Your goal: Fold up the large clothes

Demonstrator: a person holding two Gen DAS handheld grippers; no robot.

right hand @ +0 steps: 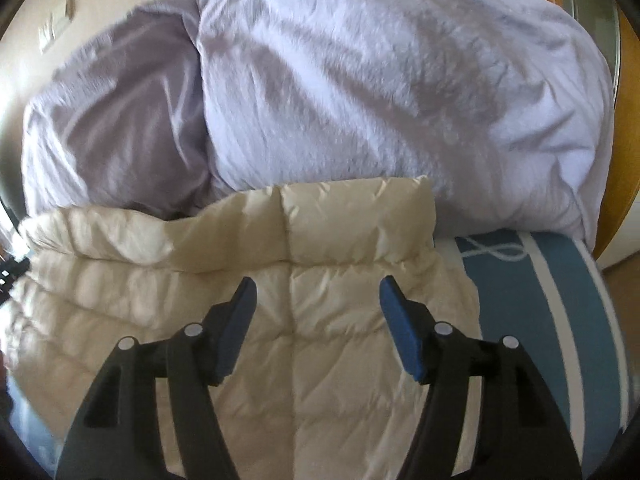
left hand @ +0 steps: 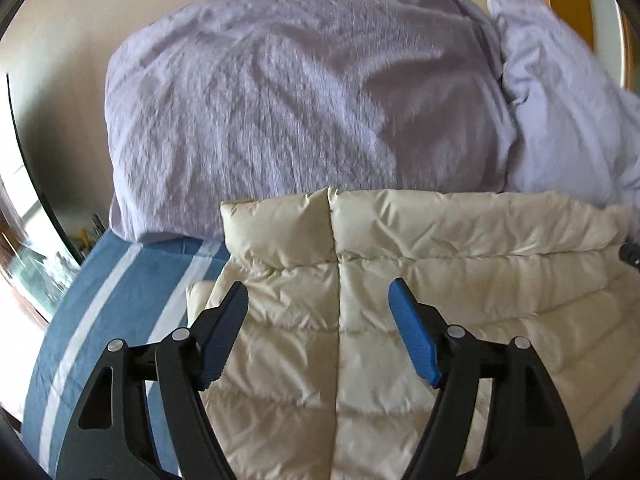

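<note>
A cream quilted puffer jacket (left hand: 400, 300) lies flat on a bed, its far edge rolled up against the pillows. It also shows in the right wrist view (right hand: 280, 264). My left gripper (left hand: 318, 292) is open and empty, hovering over the jacket's left part. My right gripper (right hand: 318, 286) is open and empty, hovering over the jacket's right part. Both have black arms with blue pads (left hand: 412, 328).
Two large lilac pillows (left hand: 280, 100) (right hand: 380, 80) lie behind the jacket. The bed has a blue sheet with white stripes (left hand: 100, 300) (right hand: 520, 300). A beige wall is behind, a window at left, a wooden frame (right hand: 624, 160) at right.
</note>
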